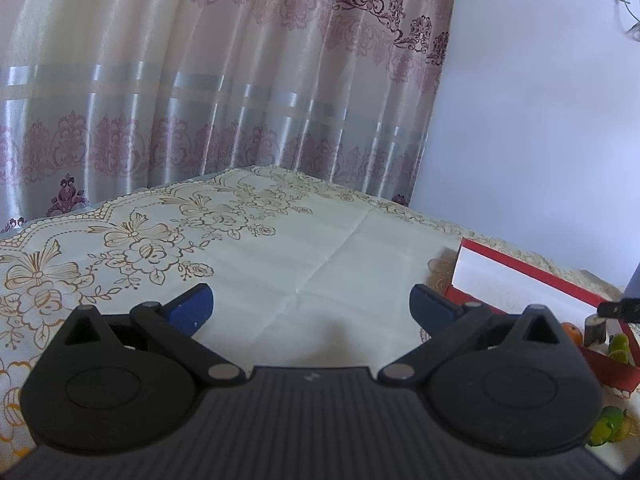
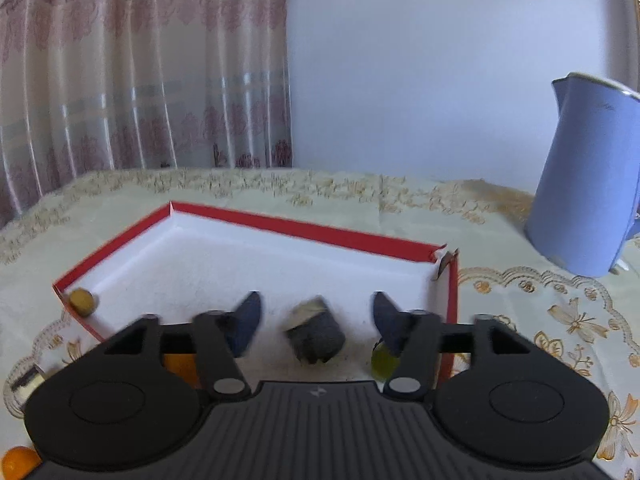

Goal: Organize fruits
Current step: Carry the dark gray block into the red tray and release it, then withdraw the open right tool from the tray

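1. Jaws of right gripper [image 2: 316,320] stand apart over a grey fruit [image 2: 316,334] (untouched) lying in the red box [image 2: 304,226].
2. Left gripper [image 1: 312,306] gapes wide above tablecloth [image 1: 320,240], holding nothing.

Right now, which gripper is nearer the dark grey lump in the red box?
Right. The right gripper is open over the red box, with the dark grey lump lying between its fingers. The left gripper hovers over bare tablecloth, left of the box.

one red box [image 2: 256,218], one blue kettle [image 2: 586,184], two tongs (both open)
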